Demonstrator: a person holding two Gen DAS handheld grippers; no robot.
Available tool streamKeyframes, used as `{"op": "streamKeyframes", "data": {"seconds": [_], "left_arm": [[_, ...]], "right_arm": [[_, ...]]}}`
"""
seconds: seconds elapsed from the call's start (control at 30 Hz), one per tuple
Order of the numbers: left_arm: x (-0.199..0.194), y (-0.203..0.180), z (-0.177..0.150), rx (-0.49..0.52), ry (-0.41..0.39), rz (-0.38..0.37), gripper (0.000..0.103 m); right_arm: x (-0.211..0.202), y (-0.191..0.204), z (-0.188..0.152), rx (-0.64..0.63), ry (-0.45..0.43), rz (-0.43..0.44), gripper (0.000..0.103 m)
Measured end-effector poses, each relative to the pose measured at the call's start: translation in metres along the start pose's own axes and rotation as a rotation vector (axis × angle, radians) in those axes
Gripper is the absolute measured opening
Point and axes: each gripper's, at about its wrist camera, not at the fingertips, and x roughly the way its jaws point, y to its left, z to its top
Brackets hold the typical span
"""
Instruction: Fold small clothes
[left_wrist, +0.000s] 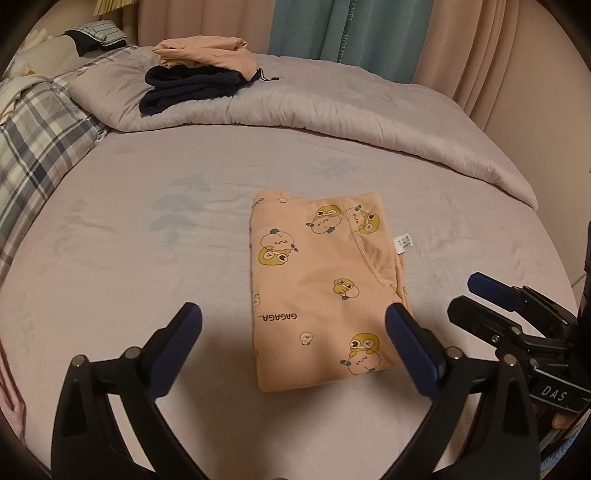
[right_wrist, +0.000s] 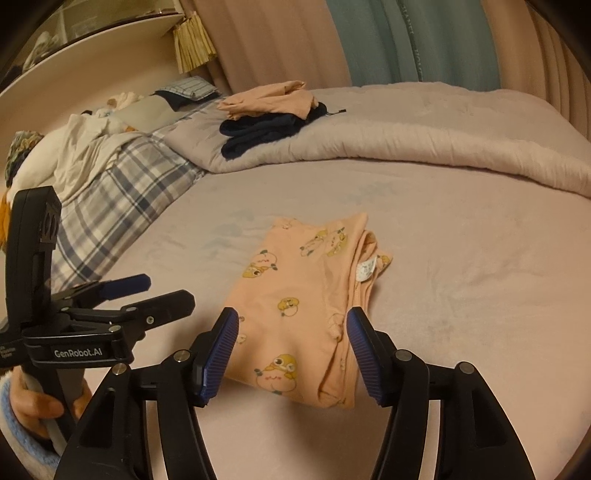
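Observation:
A peach garment (left_wrist: 317, 291) printed with yellow cartoon figures lies folded into a flat rectangle on the pink bed sheet (left_wrist: 147, 266). It also shows in the right wrist view (right_wrist: 306, 306), its white label on the right. My left gripper (left_wrist: 295, 325) is open and empty, hovering over the garment's near end. My right gripper (right_wrist: 291, 332) is open and empty, just short of the garment's near edge. The right gripper also shows at the right of the left wrist view (left_wrist: 476, 299). The left gripper shows at the left of the right wrist view (right_wrist: 166, 290).
A folded peach garment on a dark navy one (left_wrist: 195, 81) sits on the grey quilt (left_wrist: 332, 110) at the back. A plaid blanket (left_wrist: 37, 147) and pillows lie at the left. Curtains (left_wrist: 332, 29) hang behind the bed.

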Motion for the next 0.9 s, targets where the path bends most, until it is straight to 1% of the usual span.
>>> {"op": "streamKeyframes", "data": {"seconds": [0.17, 0.43, 0.63, 0.9], "left_arm": [[-0.006, -0.003, -0.002, 0.003, 0.001, 0.028, 0.102], [-0.01, -0.004, -0.002, -0.004, 0.013, 0.014, 0.102], [-0.01, -0.009, -0.004, 0.008, 0.018, 0.036, 0.102], [-0.012, -0.01, -0.005, 0.008, 0.019, 0.031, 0.102]], "right_arm": [[-0.005, 0.004, -0.003, -0.002, -0.003, -0.001, 0.062], [-0.01, 0.01, -0.007, -0.007, -0.006, 0.0, 0.062], [-0.011, 0.011, -0.008, -0.009, -0.007, 0.001, 0.062], [-0.012, 0.012, -0.008, -0.015, -0.006, 0.0, 0.062]]}}
